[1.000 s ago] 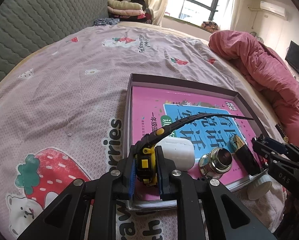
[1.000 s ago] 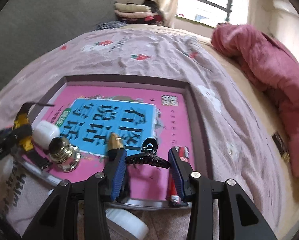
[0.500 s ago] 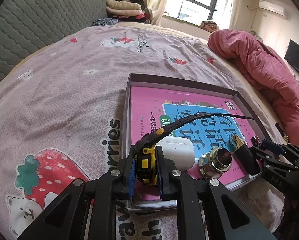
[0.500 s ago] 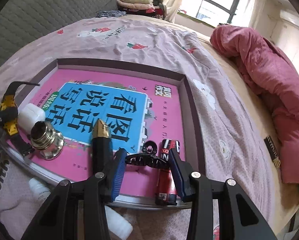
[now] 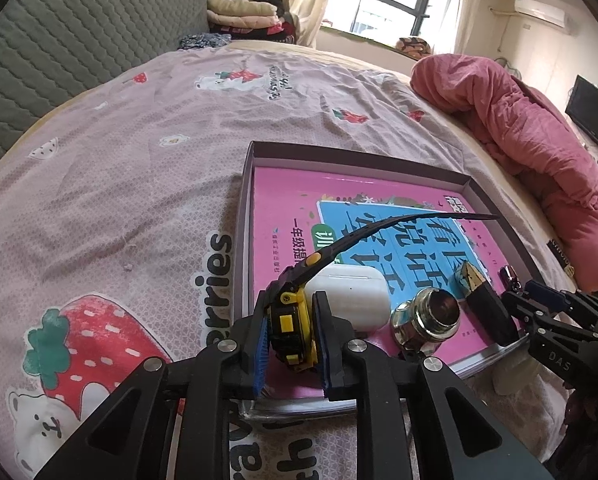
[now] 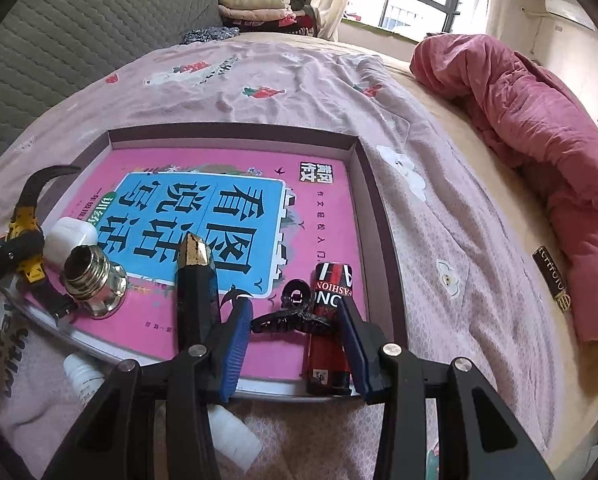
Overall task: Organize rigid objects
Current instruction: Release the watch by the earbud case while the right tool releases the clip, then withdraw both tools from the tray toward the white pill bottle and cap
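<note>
Since the earlier frame the right gripper [image 6: 295, 334] has drawn back over the near edge of the tray [image 6: 383, 248], bringing a red-and-black tube [image 6: 329, 320] and a white bottle [image 6: 85, 376] into its view. It points steeply down, pads clamped on a black hair claw clip [image 6: 295, 312] lying on the pink book [image 6: 227, 200]. The left gripper [image 5: 291, 336], likewise tilted down, straddles a yellow-and-black watch [image 5: 289, 328] at the tray's near left corner; its jaws have just been opening slightly, and a sliver of gap shows beside the left pad. Beside the watch rest a white earbud case [image 5: 351, 296], a metal lamp socket [image 5: 431, 316] and a black gold-tipped stick [image 5: 483, 300]. The bottle is partly hidden under the right gripper's fingers [image 6: 235, 344].
</note>
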Demonstrator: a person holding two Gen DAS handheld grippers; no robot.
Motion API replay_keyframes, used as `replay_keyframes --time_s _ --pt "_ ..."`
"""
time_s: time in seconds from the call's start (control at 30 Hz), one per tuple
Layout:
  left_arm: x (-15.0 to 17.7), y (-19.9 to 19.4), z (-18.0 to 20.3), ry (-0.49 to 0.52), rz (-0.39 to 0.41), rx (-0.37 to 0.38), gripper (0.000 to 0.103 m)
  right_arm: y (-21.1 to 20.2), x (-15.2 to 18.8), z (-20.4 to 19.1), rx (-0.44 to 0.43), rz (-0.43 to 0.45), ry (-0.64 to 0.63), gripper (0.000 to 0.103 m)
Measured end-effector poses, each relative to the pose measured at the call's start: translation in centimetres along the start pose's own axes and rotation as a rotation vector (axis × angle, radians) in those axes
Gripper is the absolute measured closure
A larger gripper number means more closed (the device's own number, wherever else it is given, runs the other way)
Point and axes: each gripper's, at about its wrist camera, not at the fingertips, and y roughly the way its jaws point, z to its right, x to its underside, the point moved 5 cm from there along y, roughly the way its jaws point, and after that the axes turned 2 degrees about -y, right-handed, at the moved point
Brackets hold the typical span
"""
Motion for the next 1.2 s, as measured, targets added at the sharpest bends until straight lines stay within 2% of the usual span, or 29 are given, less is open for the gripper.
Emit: replay_keyframes --time_s 0.23,0.3,0.37,0.67,0.77,1.03,1.2 --pt "0.0 -0.2 0.4 0.01 0.006 0.007 0.076 -1.2 0.0 0.4 -0.007 0.044 0.021 0.055" --pt "-0.1 -0.4 0.5 0.013 0.016 0.009 0.071 -1.5 0.1 0.6 -0.008 0.053 0.031 0.054" --pt "-0.2 -0.5 0.4 0.015 0.02 0.007 0.059 -1.8 0.2 0.9 -0.01 0.058 0.045 0.054" --pt "-0.4 -0.7 0.2 0.003 0.028 0.02 0.058 -3.0 0.4 1.7 -0.018 0.091 0.085 0.054" --pt "-0.5 -0.9 0.2 0.0 0.031 0.033 0.053 -3.3 0.6 1.9 -0.021 0.097 0.096 0.054" --pt "-0.7 -1.5 0.7 0.018 0.055 0.053 0.051 -4.0 0.9 2.3 -0.032 0.101 0.113 0.054" --pt "-0.9 -2.4 0.7 0.029 0.081 0.055 0.044 -4.4 1.0 2.3 -0.034 0.109 0.119 0.054"
